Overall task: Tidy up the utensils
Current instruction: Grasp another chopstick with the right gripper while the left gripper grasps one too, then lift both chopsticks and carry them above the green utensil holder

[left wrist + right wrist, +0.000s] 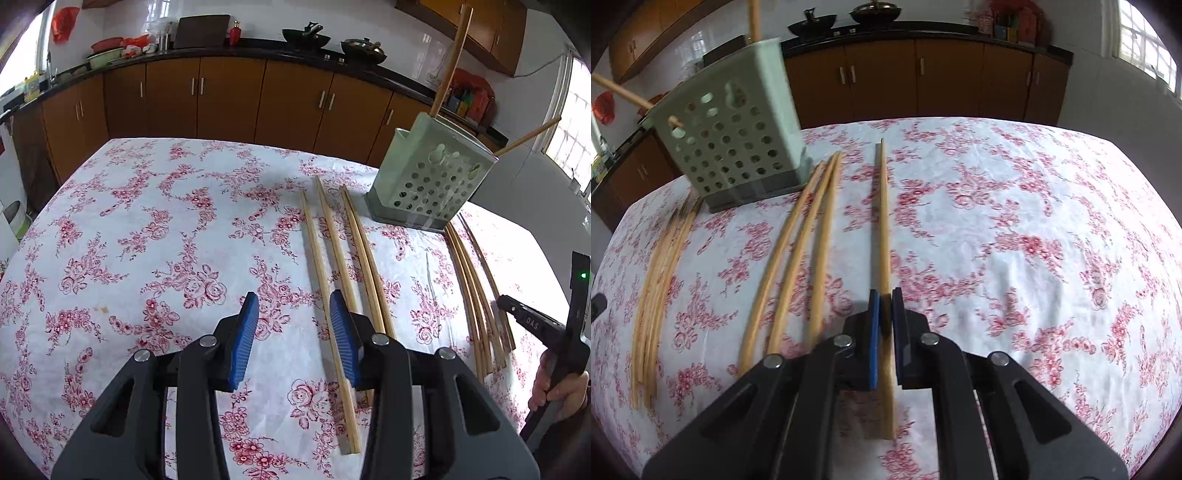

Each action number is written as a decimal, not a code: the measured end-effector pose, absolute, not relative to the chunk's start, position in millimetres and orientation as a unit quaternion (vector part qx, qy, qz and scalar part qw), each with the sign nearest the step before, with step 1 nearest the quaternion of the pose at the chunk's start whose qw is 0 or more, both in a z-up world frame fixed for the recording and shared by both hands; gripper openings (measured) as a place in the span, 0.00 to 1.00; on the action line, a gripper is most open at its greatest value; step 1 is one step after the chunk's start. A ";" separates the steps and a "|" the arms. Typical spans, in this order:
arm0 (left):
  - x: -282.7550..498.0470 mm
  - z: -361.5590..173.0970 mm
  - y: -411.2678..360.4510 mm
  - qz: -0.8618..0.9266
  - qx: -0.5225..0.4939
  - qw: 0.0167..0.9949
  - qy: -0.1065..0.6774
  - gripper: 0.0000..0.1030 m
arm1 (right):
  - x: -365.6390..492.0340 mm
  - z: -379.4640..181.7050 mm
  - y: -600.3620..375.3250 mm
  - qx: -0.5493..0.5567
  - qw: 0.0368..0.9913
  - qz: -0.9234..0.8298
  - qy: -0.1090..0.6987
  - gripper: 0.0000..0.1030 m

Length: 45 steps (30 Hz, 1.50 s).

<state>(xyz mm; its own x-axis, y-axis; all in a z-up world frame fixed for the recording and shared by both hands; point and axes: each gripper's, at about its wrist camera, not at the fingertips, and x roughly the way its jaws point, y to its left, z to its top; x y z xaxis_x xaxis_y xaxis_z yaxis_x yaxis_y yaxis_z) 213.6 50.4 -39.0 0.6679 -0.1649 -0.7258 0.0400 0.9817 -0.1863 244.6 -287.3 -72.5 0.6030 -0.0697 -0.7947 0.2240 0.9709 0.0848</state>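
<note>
Right tongs (885,295) clenched on one chopstick (884,221), long axis straight ahead toward far counter (1015,229) edge. Perforated holder (735,147) ahead-left, at far edge. Left tongs (293,306) released, beside loose chopsticks (332,251).

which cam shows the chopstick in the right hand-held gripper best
The right wrist view: the chopstick runs down the frame's middle, pinched between the right hand-held gripper pads. The left wrist view shows only that gripper's body at the right edge; which chopstick it holds cannot be told.
</note>
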 end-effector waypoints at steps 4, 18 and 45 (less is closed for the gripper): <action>214.3 -47.6 37.7 -0.074 -0.067 0.903 0.418 0.39 | 240.2 -72.7 -303.0 0.102 0.888 -0.098 0.437 0.08; 218.1 -68.9 4.7 -0.057 0.005 0.897 0.439 0.09 | 232.7 -72.1 -301.4 0.095 0.892 -0.091 0.433 0.08; 254.4 -68.2 57.5 -0.036 -0.018 0.902 0.430 0.09 | 252.6 -73.5 -288.4 0.065 0.901 -0.058 0.424 0.09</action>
<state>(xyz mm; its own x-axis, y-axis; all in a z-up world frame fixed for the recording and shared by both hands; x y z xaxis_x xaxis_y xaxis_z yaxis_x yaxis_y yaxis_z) 254.4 57.5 -68.2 0.6271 -0.0813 -0.7747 0.0498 0.9967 -0.0644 252.6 -288.4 -73.5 0.6330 -0.0491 -0.7726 0.1594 0.9849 0.0680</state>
